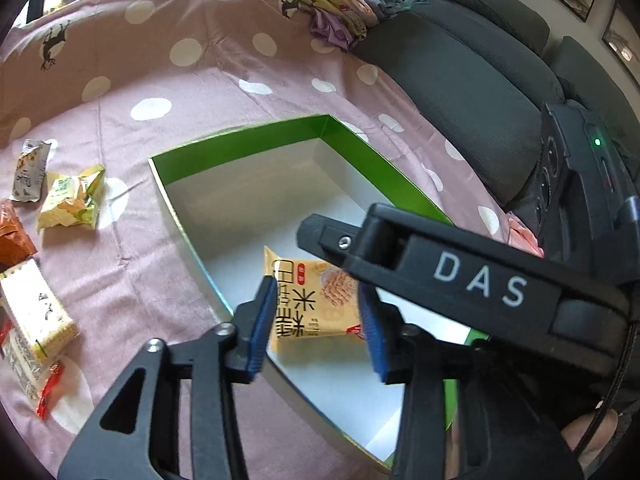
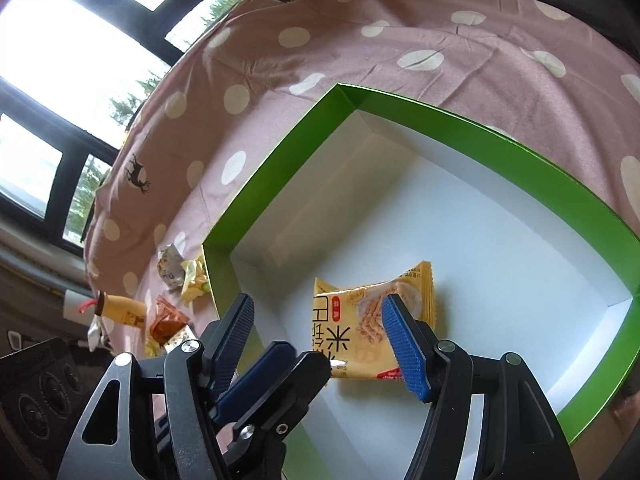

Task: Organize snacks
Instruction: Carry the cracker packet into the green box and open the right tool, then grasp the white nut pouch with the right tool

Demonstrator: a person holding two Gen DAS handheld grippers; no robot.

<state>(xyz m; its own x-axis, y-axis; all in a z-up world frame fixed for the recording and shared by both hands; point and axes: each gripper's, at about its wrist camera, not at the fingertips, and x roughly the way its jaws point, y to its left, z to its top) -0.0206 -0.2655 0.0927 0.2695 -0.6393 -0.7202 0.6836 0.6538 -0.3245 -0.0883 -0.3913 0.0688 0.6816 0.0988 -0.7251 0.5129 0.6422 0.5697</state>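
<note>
Both hand-held grippers hang over the box, jaws spread and pinching nothing: the left hand-held gripper (image 1: 316, 320) straddles the yellow snack packet (image 1: 316, 300), its blue pads standing off either side, and the right hand-held gripper (image 2: 324, 344) hovers just beside it, equally empty.

Largest in view is the bed, covered in a pink polka-dot sheet (image 1: 192, 92) printed with small deer. On it sits the green box (image 2: 280, 168), white inside. The packet lies flat on the box floor, near the corner closest to the cameras, and is the only snack in there.

Left of the box, loose on the sheet, wait more snacks: a pale yellow-green packet (image 1: 72, 200), a grey-white one (image 1: 30, 170), an orange-brown one (image 1: 12, 236) and a long pale biscuit pack (image 1: 38, 316).

The release looks finished, I judge, so the good move is to lift straight up without snagging the wrapper, then fetch the nearest loose packet and lay it beside this one, in a tidy row.

Readable writing: "DAS" in white on the right gripper's body, and large black Chinese characters on the yellow packet, one of them "米".
</note>
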